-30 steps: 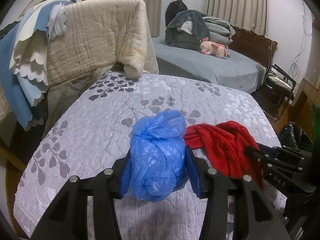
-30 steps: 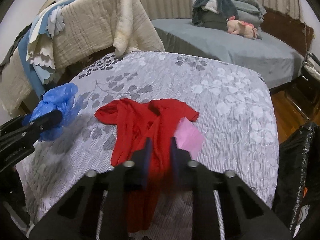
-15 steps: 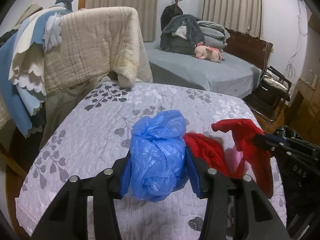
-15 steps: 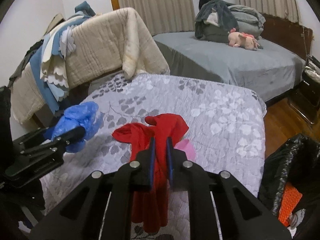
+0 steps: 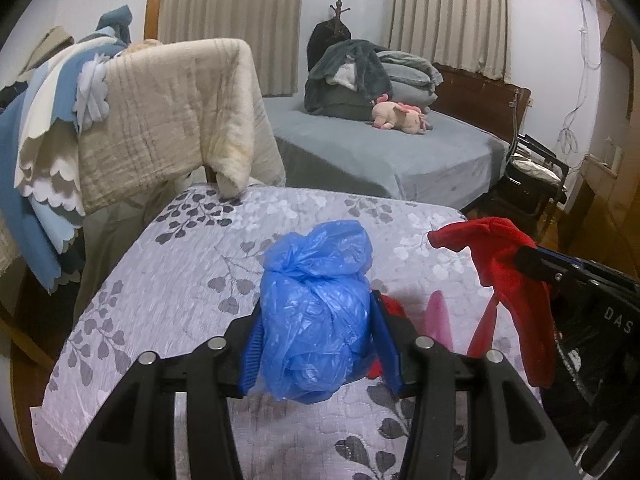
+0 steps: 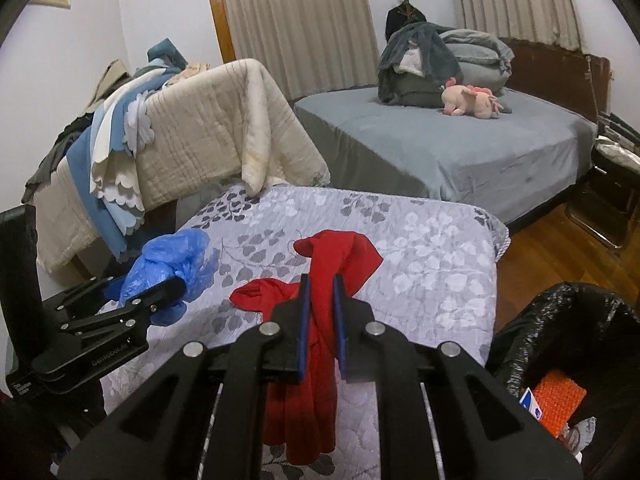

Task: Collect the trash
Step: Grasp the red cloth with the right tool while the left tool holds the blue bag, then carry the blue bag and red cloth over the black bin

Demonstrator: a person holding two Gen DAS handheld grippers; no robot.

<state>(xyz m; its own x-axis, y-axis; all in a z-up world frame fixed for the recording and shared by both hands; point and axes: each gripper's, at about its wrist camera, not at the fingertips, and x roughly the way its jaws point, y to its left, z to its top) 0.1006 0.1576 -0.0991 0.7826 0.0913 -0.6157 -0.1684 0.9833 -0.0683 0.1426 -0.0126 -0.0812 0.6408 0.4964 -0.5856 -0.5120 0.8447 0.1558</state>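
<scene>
Blue bag [image 5: 316, 312] is clamped in the left gripper [image 5: 318, 344] above the bed [image 5: 192, 264], while the right gripper [image 6: 319, 320], nearby, pinches a hanging red cloth [image 6: 320, 392] beside a black bin [image 6: 560, 344].

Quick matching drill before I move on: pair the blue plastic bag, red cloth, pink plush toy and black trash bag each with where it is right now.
Things:
1. blue plastic bag
2. red cloth
3. pink plush toy
4. black trash bag

Places:
A. lying on the grey bed
B. clamped in the left gripper
C. standing open on the floor
D. hanging from the right gripper

Pairs: 1-B, 2-D, 3-A, 4-C
</scene>
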